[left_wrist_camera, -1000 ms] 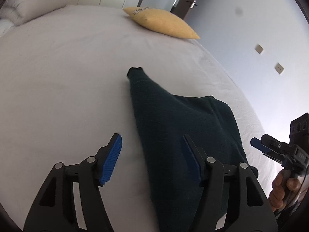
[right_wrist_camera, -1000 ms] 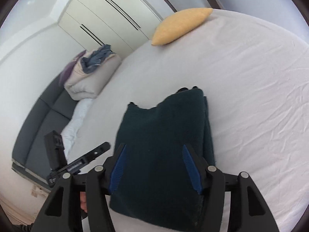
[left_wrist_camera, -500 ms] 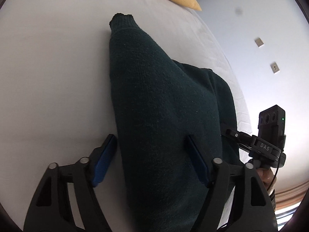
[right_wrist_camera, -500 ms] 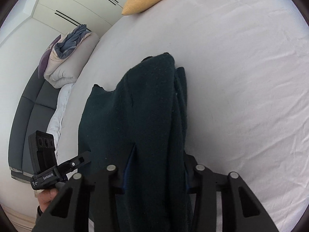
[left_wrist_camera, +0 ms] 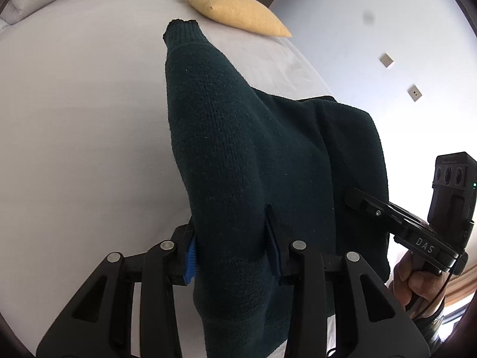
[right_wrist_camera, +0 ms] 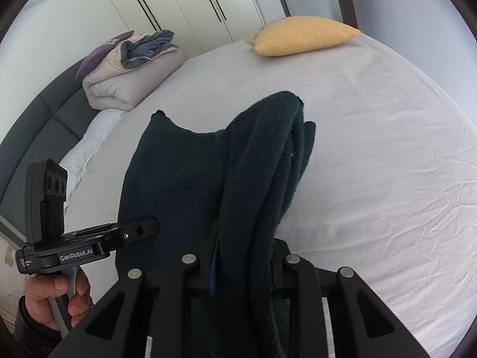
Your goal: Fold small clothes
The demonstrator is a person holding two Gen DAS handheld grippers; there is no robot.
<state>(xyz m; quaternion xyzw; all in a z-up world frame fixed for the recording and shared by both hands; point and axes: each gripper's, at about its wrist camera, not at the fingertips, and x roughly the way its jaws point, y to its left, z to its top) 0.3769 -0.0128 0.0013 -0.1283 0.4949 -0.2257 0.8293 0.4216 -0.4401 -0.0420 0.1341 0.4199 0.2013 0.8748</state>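
A dark green knit sweater [left_wrist_camera: 238, 149] lies on the white bed sheet [left_wrist_camera: 89, 119], with its near edge lifted. My left gripper [left_wrist_camera: 231, 238] has the sleeve side bunched between its blue pads, and its jaws are closing; the cuff [left_wrist_camera: 182, 29] points away toward the pillow. In the right wrist view, my right gripper [right_wrist_camera: 246, 238] grips a thick rolled fold of the sweater [right_wrist_camera: 179, 179], its jaws closing too. Each gripper shows in the other's view: the right gripper [left_wrist_camera: 354, 197] and the left gripper [right_wrist_camera: 140, 229], both at the sweater's near edge and held by hands.
A yellow pillow [right_wrist_camera: 304, 35] lies at the far end of the bed. A folded duvet with clothes [right_wrist_camera: 128, 71] sits on the far left by the grey headboard [right_wrist_camera: 35, 125]. Wardrobe doors [right_wrist_camera: 179, 6] stand behind. The sheet [right_wrist_camera: 372, 149] spreads bare to the right.
Both grippers stood open above the flat sweater, then came down around its near edge, closed on the cloth, and lifted it, so the fabric now bunches upward between the jaws.
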